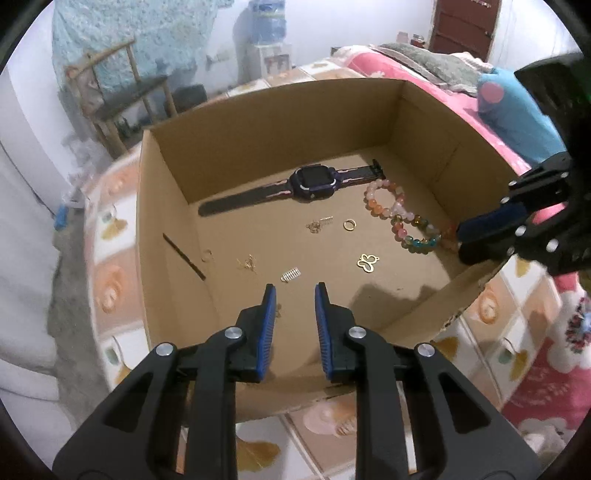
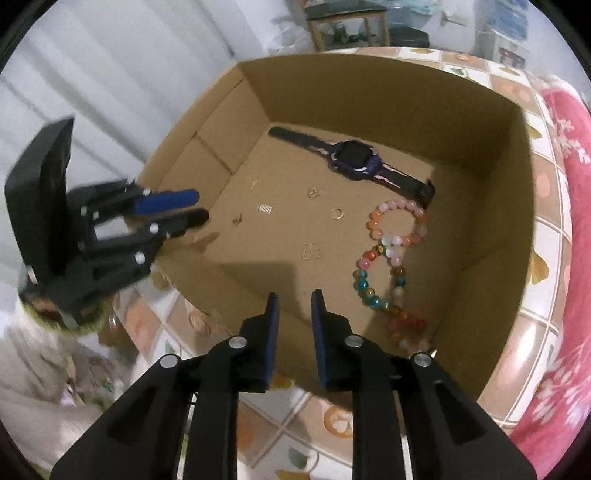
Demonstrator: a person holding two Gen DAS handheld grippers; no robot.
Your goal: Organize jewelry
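Note:
An open cardboard box (image 1: 258, 125) (image 2: 369, 85) holds the jewelry. A dark purple smartwatch (image 1: 314, 179) (image 2: 354, 157) lies at the back. Two beaded bracelets lie to the right, a pink-orange one (image 1: 384, 199) (image 2: 399, 221) and a multicolour one (image 1: 421, 234) (image 2: 376, 288). A gold ring (image 1: 349, 224) (image 2: 336, 213), a gold butterfly charm (image 1: 368, 261) (image 2: 312, 251), a small silver comb piece (image 1: 290, 274) (image 2: 265, 208) and thin gold chain bits (image 1: 317, 225) lie on the floor. My left gripper (image 1: 294, 291) (image 2: 197, 208) is open and empty above the near wall. My right gripper (image 2: 294, 297) (image 1: 461, 240) is open and empty over the right wall.
The box sits on a tiled-pattern cloth (image 1: 110, 280) (image 2: 546, 236). A pink floral blanket (image 2: 565, 332) and a blue cushion (image 1: 517, 118) lie to the right. A wooden chair (image 1: 118, 99) and a water dispenser (image 1: 267, 29) stand behind.

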